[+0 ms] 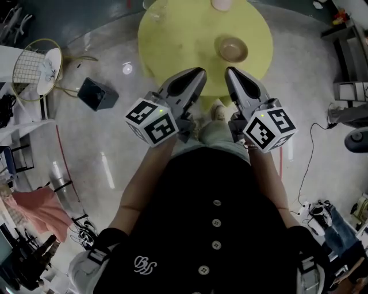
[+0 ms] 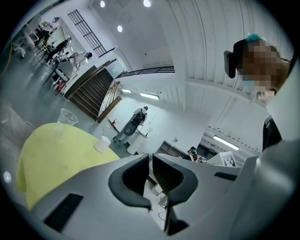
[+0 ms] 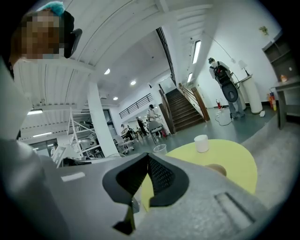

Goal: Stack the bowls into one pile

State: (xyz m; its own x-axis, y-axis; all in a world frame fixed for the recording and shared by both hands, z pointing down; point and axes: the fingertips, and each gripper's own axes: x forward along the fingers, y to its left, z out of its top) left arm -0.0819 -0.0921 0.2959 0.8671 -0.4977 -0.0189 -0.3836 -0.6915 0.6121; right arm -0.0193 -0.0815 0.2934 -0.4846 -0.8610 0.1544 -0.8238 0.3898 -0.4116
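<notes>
Room: open hall, glossy grey floor (image 1: 115, 155), white ceiling with strip lights, staircase (image 3: 185, 110) at the far side.
Surface: round yellow table (image 1: 172, 40), seen from above, just ahead of both tools.
Bowl: tan bowl (image 1: 233, 49) sat upright on the table's right half; could not tell whether more than one was nested there.
Bowl vs right tool: lay straight beyond the tip of the right gripper (image 1: 231, 72), apart, no contact. In the right gripper view, showed low and right of the jaws, partly hidden behind the grey shell.
Bowl vs left tool: lay ahead and off to the right of the left gripper (image 1: 198, 73), farther away than from the right one, no contact.
Left state: clenched, pad tips met, nothing between them.
Right state: clenched as well, tips together, empty.
Pose: both held side by side in front of the person's torso, tips toward the table, marker cubes toward the body.
Cups: clear cup (image 1: 155, 8) at the far left rim, white cup (image 1: 221, 4) at the far rim, both beyond the bowl and apart from it.
Floor clutter: black box (image 1: 98, 93) left of the table, wire basket (image 1: 31, 69) further left.
</notes>
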